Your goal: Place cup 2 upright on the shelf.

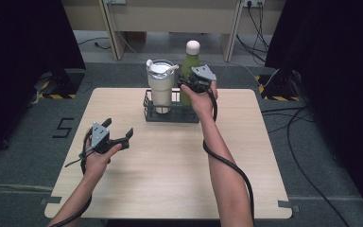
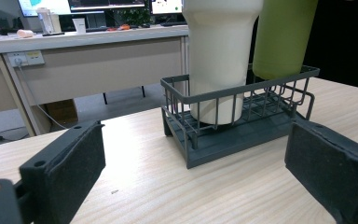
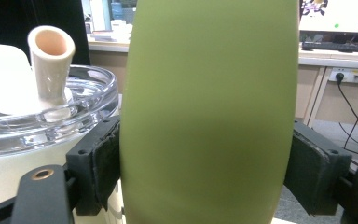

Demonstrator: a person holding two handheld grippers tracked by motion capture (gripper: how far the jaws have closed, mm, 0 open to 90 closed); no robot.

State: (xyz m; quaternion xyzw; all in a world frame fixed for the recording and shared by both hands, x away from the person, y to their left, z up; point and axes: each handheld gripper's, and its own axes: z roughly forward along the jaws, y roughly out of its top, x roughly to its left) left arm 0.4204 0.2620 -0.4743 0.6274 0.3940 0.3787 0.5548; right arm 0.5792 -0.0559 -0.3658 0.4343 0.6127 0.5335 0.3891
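**Desk:** What have you got at the table?

**Me:** My right gripper (image 1: 194, 85) is clamped round the green bottle (image 1: 189, 71), both pads pressed to its sides. The bottle is in the right half of the wire rack (image 1: 170, 115) at the far middle of the table (image 1: 170, 179), just beside the cream tumbler (image 1: 161, 90). In the left gripper view its base sits about level with the rack's top rail, so I can't say whether it still rests on the rack floor.

**Desk:** And your left?

**Me:** My left gripper (image 1: 118, 130) hangs over the near left of the table, jaws spread wide, holding nothing, well apart from the rack.

**Desk:** So which step is this?

**Me:** I judge it the grasp on the bottle, made and ready for the lift out of the rack. The next move calls for a straight rise until the base clears the rail (the tumbler stands close on one side, so any sideways drift could knock it). The left could steady the rack if it drags.

**Desk:** Do the views differ?

**Me:** The right gripper view gives the pads (image 3: 105, 165) against the green wall and the tumbler's clear lid (image 3: 46, 119) with its spout (image 3: 50, 60). The left gripper view gives the rack's bars and the tumbler's foot inside them. The high view gives the bottle's white cap (image 1: 193, 46) and the spacing of both hands.
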